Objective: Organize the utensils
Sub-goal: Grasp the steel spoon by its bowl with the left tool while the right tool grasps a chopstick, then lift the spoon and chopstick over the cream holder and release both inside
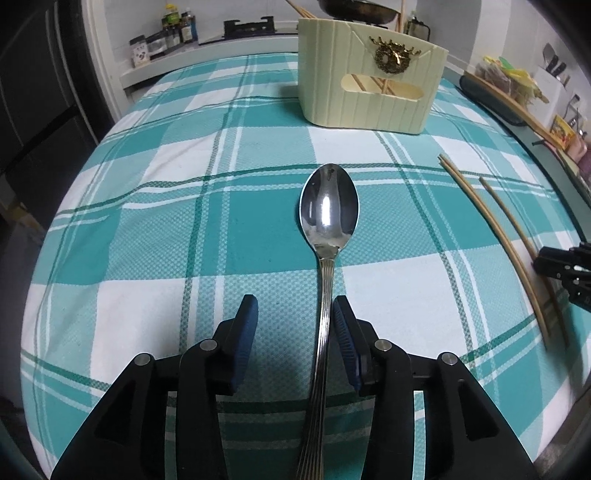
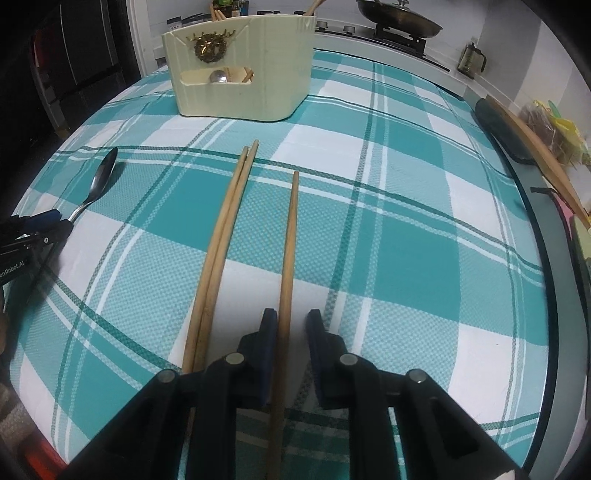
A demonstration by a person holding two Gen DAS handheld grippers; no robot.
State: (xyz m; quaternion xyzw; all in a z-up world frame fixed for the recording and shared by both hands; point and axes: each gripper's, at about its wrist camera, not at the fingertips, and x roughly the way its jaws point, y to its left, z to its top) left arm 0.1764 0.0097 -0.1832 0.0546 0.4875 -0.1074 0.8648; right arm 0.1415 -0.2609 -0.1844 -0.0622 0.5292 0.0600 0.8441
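The left gripper (image 1: 295, 314) stood with its jaws apart over the tabletop, the spoon (image 1: 327, 236) lying flat between them; its handle ran close beside the right pad (image 1: 345, 332), with a clear gap to the other, and neither pad pressed on it. The spoon's bowl pointed toward the far edge, where the cream holder (image 1: 369, 85) stood on the checked cloth (image 1: 147, 221). The right gripper (image 2: 291, 325) held its jaws narrower, a single chopstick (image 2: 290, 240) lying between them, close to the left pad and well short of the other; whether that pad touched it I cannot tell. Just beside it, nearer the left gripper, lay a pair of chopsticks (image 2: 225, 236) touching each other, all three pointing toward the far edge. Through the holder's slot showed a spoon bowl and more chopsticks. Beyond the far edge stood a stove with a lidded pan (image 2: 399, 18).
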